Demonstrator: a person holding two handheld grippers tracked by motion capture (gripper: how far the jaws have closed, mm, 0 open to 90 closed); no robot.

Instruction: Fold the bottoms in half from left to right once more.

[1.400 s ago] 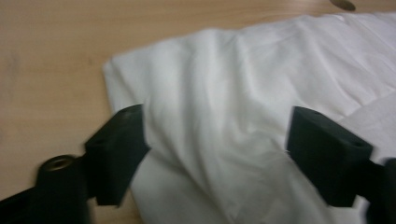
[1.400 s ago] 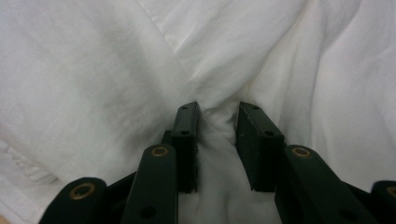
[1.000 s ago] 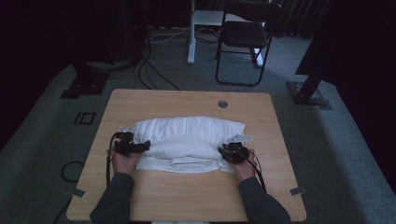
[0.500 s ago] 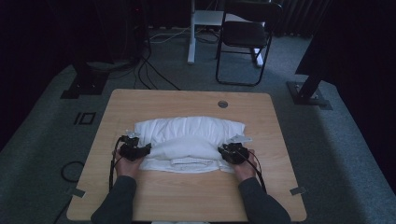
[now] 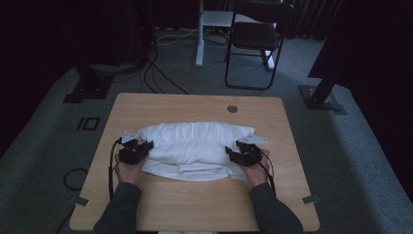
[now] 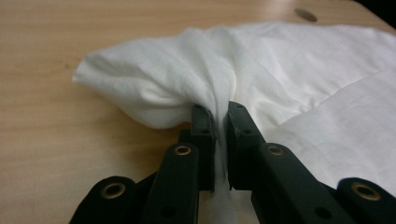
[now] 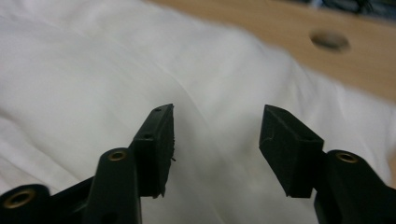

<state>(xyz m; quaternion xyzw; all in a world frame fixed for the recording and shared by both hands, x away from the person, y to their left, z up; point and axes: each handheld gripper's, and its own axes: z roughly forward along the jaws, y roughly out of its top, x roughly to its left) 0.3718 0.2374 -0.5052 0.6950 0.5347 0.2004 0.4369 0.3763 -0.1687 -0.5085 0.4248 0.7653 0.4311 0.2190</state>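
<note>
The left hand-held gripper has just clamped a fold of the white cloth; the right hand-held gripper has just been opening, its jaws apart over the cloth on the counter.

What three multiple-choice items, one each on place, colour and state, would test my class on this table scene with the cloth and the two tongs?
1. Where does the white cloth lie?
A on the floor
B on the wooden table
C on the chair

2. What colour is the cloth?
A white
B red
C blue

3. How do the left tongs stand?
A wide open above the cloth
B lying flat on the table
C shut on a pinch of cloth

Answers:
1 B, the high view shows it on the tabletop.
2 A, it is white in all views.
3 C, fabric bunches between the closed jaws.
</note>
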